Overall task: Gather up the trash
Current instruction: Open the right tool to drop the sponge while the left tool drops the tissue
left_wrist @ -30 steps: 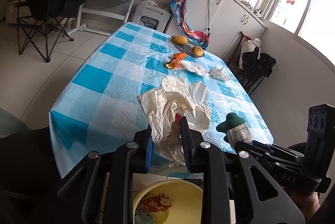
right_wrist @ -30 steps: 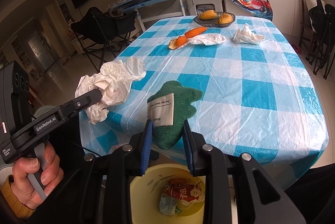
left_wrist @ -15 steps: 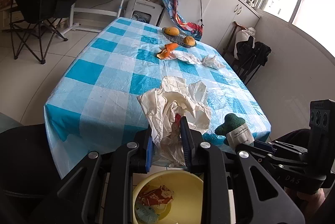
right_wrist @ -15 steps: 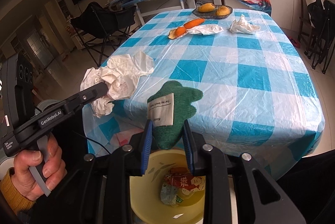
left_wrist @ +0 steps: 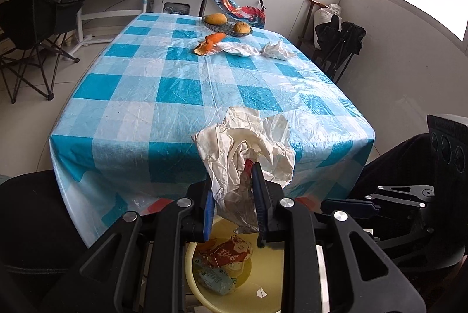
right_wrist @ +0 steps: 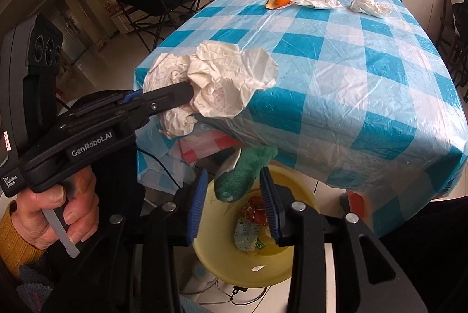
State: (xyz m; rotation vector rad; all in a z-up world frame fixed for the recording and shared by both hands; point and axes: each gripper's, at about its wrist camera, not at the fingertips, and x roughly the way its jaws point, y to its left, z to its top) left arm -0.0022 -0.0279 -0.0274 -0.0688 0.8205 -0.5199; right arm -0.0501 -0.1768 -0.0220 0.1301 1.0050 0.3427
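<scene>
My left gripper [left_wrist: 232, 181] is shut on a crumpled white plastic bag [left_wrist: 242, 143], held just off the near edge of the checked table [left_wrist: 175, 91]. From the right wrist view the same bag [right_wrist: 228, 79] hangs at the table's corner in the left gripper [right_wrist: 187, 92]. The jaws of my right gripper [right_wrist: 233, 175] are opening. A green knitted thing [right_wrist: 245, 175] lies tilted and loose between them, above the yellow bin [right_wrist: 228, 263]. The bin [left_wrist: 263, 278] holds crumpled wrappers [left_wrist: 225, 251].
Far down the table lie an orange peel [left_wrist: 209, 42], a clear plastic scrap [left_wrist: 239, 48] and a crumpled tissue [left_wrist: 276, 50], with a fruit dish [left_wrist: 228, 25] behind. A hand [right_wrist: 52, 213] grips the left tool. Folding chairs stand left and right of the table.
Both grippers have drawn back from the table edge to above the yellow bin. The right jaws have widened and the green thing has tipped over and slipped lower between them.
</scene>
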